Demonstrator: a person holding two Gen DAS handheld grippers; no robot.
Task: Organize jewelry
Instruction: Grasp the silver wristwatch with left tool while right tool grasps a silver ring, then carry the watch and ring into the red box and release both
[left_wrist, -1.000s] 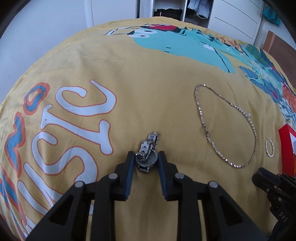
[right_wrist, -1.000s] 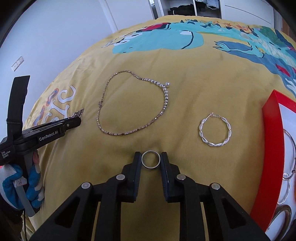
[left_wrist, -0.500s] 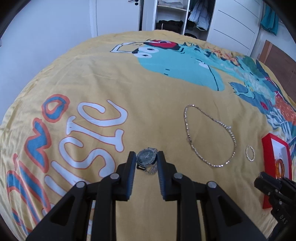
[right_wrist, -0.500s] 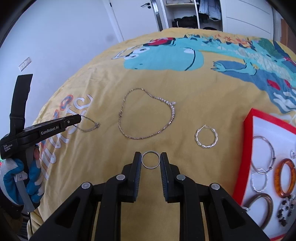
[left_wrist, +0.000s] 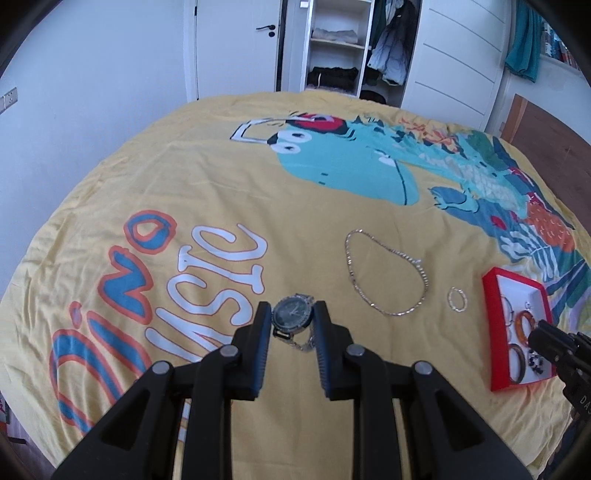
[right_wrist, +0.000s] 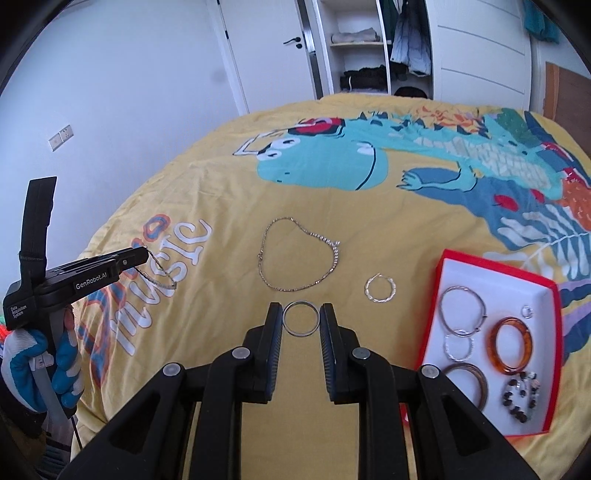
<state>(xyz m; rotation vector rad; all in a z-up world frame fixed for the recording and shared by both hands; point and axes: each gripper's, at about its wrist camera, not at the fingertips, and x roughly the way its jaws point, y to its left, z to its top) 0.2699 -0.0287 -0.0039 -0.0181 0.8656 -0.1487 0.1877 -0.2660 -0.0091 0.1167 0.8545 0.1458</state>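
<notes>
**Two grippers, both loaded above the bed**

Left gripper (left_wrist: 291, 318): jaws clamped on a wristwatch (left_wrist: 291, 312), dial facing camera, band dangling below. Right gripper (right_wrist: 301, 318): jaws pinching a silver ring bangle (right_wrist: 301, 318). On the yellow bedspread (right_wrist: 221, 192): chain necklace (right_wrist: 295, 258), with a twisted hoop (right_wrist: 379, 288) to its right. Red tray (right_wrist: 554, 332) further right holds bangles and a bead bracelet.
</notes>
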